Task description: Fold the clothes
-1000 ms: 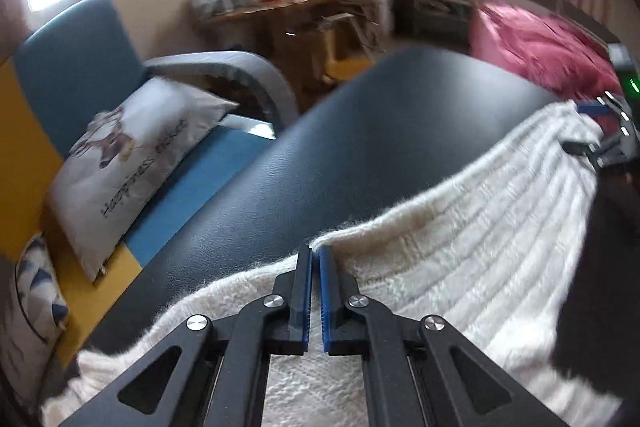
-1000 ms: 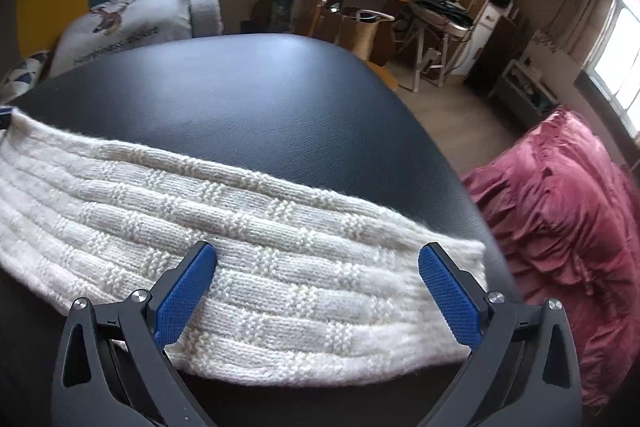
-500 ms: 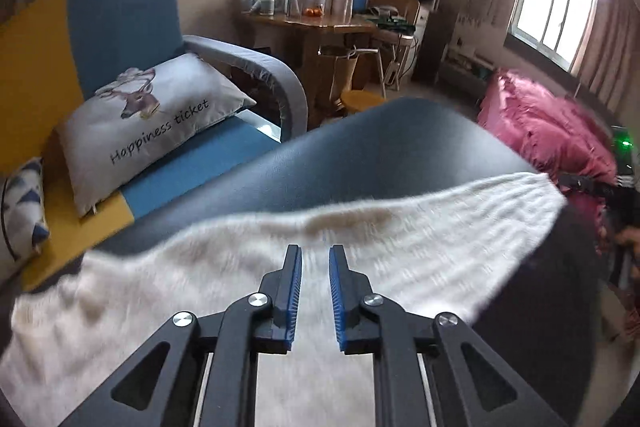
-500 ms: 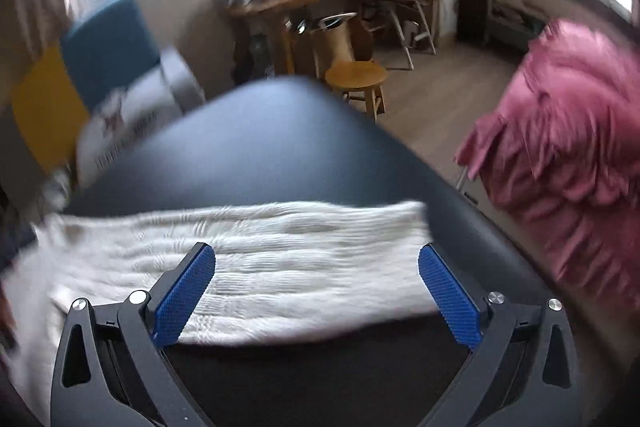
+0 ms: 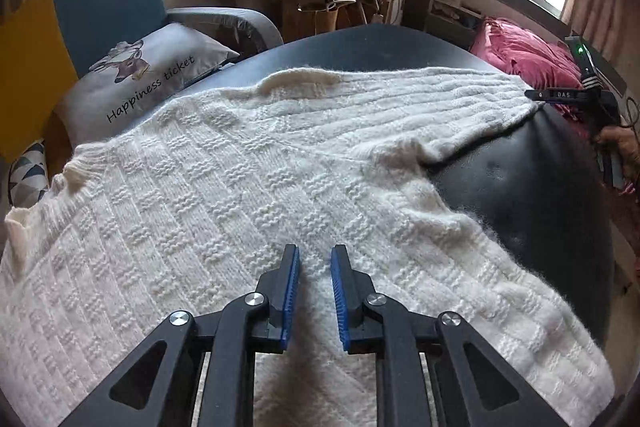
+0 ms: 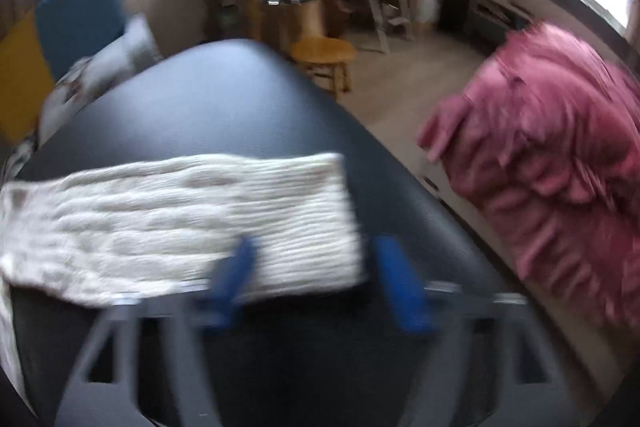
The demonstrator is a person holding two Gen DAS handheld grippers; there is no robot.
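Left tool [image 5: 314,291] lets go, jaws opening, hovering mid-sweater [image 5: 224,195]. Right tool [image 6: 316,287] blurs, jaws closing around the sleeve [image 6: 192,219] end, lower centre, not yet clamped.

the white sweater [image 5: 248,187] covers the near and left part of the black table [image 5: 532,187], its sleeve [image 6: 224,211] running to the right edge. the far edge and near right corner lie bare. a cushion [image 5: 152,79] crowds the far left edge.

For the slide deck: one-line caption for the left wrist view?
Left gripper, jaws opening and empty, over a white knit sweater spread on a black table.
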